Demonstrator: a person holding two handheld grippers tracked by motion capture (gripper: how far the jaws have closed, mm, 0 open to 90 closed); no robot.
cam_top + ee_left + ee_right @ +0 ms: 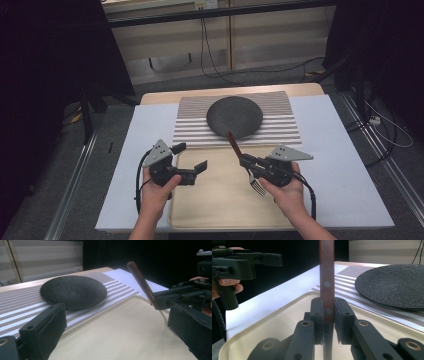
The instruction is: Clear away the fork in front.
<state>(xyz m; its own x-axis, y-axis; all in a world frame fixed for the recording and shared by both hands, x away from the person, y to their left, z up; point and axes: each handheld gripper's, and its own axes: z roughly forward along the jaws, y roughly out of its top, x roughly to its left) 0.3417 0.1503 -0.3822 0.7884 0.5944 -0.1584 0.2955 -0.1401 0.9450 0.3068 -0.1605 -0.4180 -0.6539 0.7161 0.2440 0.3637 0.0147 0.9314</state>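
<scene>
The left hand-held gripper [192, 156] is held with its jaws spread wide and nothing between them, hovering over the left part of the cream tray [220, 200]. Just to its right, the right hand-held gripper [244, 160] is clamped tight on one fork [235, 145], gripped on the brown wooden handle near its rivets; the handle rises up and away from the jaws towards the plate, while the metal tines hang below the hand. The fork is judged light and stiff, its smooth wood apt to pivot in a narrow pinch, so the riveted handle seems the safest hold. Counted: one fork, one dark round plate [234, 116] beyond the jaws, one striped mat [280, 127], one tray on the surface [345, 170].
</scene>
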